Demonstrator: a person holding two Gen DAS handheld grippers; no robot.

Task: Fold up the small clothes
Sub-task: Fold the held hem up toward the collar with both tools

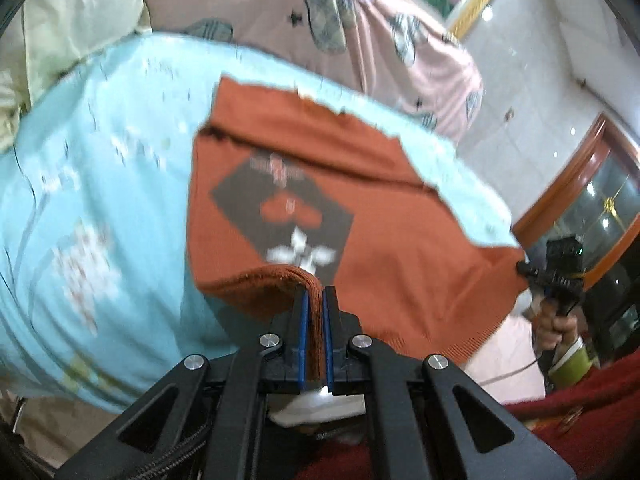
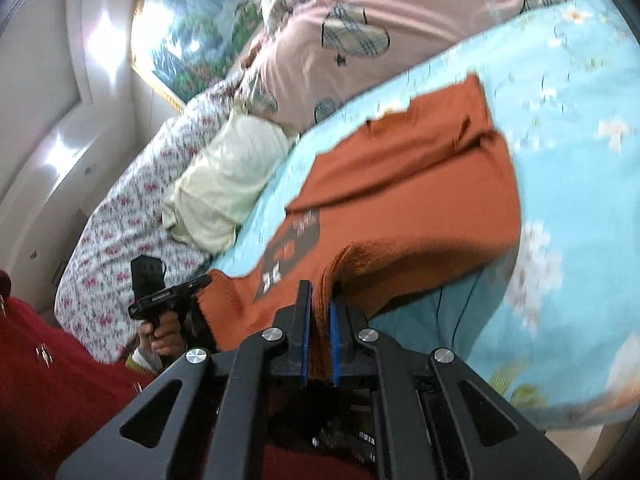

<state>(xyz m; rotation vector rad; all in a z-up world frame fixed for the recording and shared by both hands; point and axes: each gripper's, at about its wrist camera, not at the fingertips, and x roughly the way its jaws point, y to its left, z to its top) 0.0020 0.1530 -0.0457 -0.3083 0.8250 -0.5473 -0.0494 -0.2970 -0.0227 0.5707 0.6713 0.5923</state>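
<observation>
A: Nearest the lens in the left wrist view, the left tool (image 1: pixel 315 294) has its blue pads pressed together on a bunched fold of the orange sweater (image 1: pixel 360 200)'s near hem.

B: Same in the right wrist view: the right tool (image 2: pixel 320 292) pinches a gathered bit of that hem too, with the fabric pulled up into a ridge.

A: Around it?

B: The sweater lies on a light blue floral quilt (image 1: pixel 100 160) covering the bed. Beyond sits a pink duvet (image 2: pixel 400 12) with plaid patches; to the far left a cream pillow (image 2: pixel 228 184) and a flowered white cover (image 2: pixel 120 216). A framed picture (image 2: pixel 188 28) hangs on the wall. Nothing lies across the sweater.

A: Which way does it run?

B: Its long axis goes from the near edge of the bed toward the far side, hem near, with a sleeve folded across the far part.

A: Looks?

B: Rust-orange knit, ribbed hem, with a dark diamond patch (image 1: pixel 284 208) bearing white and orange motifs. Blur hides finer detail.
</observation>
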